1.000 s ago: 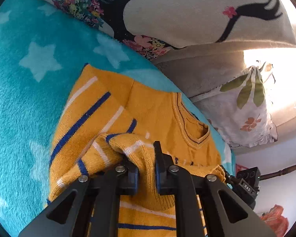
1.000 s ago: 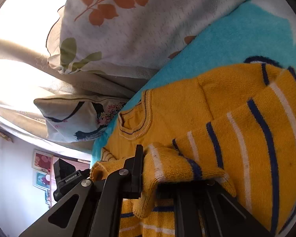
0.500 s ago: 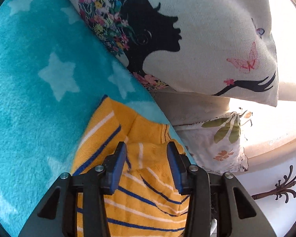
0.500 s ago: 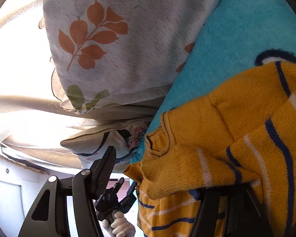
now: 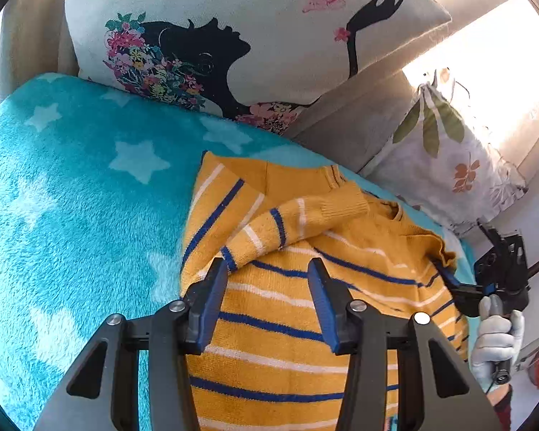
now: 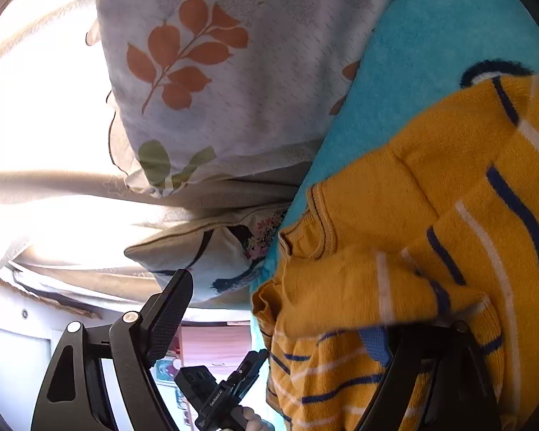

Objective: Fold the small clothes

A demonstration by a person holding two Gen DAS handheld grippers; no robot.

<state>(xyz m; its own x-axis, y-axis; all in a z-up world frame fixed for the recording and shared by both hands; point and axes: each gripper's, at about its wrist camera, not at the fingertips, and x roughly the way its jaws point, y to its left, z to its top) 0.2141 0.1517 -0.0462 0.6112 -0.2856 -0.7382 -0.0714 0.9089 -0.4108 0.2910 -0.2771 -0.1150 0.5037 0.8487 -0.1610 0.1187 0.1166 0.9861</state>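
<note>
A small yellow sweater (image 5: 287,287) with blue and white stripes lies on a turquoise star blanket (image 5: 72,215). One sleeve (image 5: 294,222) is folded across its body. My left gripper (image 5: 267,287) is open just above the sweater's striped front, holding nothing. My right gripper (image 6: 280,319) is open wide at the sweater's other side; the other folded sleeve (image 6: 370,287) drapes over its right finger, which is mostly hidden. The right gripper also shows in the left wrist view (image 5: 460,283), at the sweater's right edge. The sweater's collar (image 6: 316,222) faces the pillows.
A white pillow with a black woman's silhouette (image 5: 233,36) and a leaf-print pillow (image 5: 449,165) lean on the beige sofa back (image 5: 345,118) behind the blanket. The leaf pillow (image 6: 215,72) fills the right wrist view. Bright sunlight washes out the area behind.
Both grippers were shut on the sleeves a second ago; they have opened and let go. The left gripper has pulled back, and the sleeves now lie folded over the sweater's body.
</note>
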